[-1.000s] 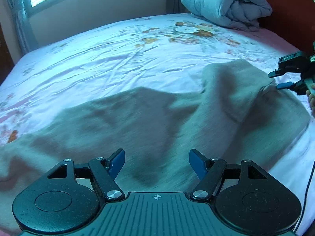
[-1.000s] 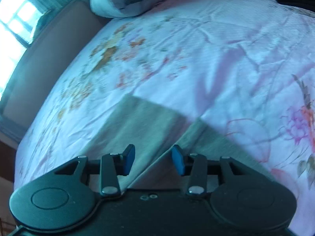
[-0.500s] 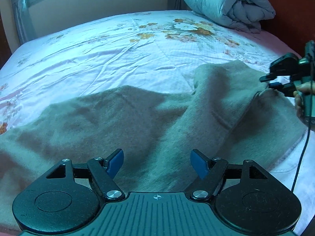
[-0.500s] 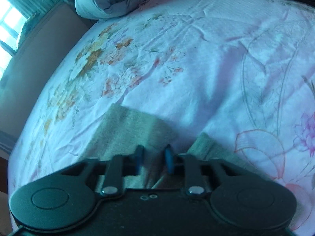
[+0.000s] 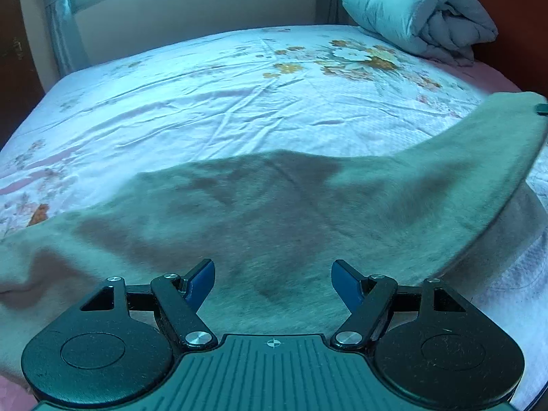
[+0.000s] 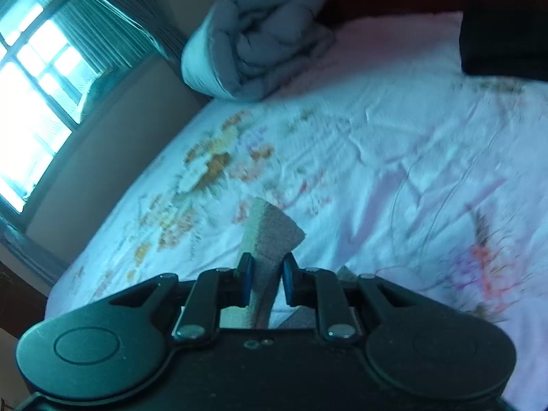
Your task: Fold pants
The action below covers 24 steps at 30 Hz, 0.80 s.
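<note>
Pants [image 5: 274,226] lie spread out on the bed [image 5: 212,109] in front of you. Your left gripper [image 5: 273,279] is wide open above them and holds nothing. Your right gripper [image 6: 264,279] is pinched tight on a corner of the pants, and that end is lifted off the bed. A rolled quilt [image 5: 421,20] sits far back.

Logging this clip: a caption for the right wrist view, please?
Right gripper pinches a lifted corner of the grey pants above the floral bedsheet.
</note>
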### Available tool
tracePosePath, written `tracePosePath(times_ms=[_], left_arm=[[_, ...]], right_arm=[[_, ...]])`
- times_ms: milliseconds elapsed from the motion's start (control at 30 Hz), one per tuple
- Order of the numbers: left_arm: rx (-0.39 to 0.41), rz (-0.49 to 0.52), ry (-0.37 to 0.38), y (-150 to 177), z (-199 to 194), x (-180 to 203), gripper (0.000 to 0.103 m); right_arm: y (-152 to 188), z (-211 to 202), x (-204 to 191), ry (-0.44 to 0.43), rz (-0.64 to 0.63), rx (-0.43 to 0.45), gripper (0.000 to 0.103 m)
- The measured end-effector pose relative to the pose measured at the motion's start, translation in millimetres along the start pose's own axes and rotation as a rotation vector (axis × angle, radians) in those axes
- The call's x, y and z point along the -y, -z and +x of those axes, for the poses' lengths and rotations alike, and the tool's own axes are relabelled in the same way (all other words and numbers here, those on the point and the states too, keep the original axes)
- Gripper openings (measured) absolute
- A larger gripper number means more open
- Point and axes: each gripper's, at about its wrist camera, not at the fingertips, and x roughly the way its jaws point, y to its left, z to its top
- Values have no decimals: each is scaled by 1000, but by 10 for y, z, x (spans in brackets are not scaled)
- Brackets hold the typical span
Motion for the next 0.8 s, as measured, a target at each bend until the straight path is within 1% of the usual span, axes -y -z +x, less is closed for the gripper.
tracePosePath(times_ms=[100,200,300,433,567,600,633,700,767,800], left_arm=[[1,-2,-8,56,-44,-58,75],[-4,4,-19,112,-69,-89,75],[-8,6,-21,167,-106,-113,75],[-12,8,-28,207,-143,-136,75],[-5,16,-33,212,-204,-166,75],[-6,18,-38,209,-215,-176,75],[-6,19,-41,209,-227,-190,75],[-3,19,-46,214,-261,-224,75],[-3,14,-48,222,-285,-265,75],[-4,9,-47,231,-288,-285,75]], right_arm=[[35,-193,69,9,-11,12,9],[169,-253,273,46,8,5,9],[339,-224,541,89,48,-10,9],[523,-149,812,139,68,-29,9],[617,-77,878,172,33,-27,10],[636,-49,862,188,18,-27,12],[655,-10,848,202,6,-40,19],[679,-2,846,197,29,-81,24],[739,-108,822,161,61,-89,37],[787,-166,781,132,68,-100,39]])
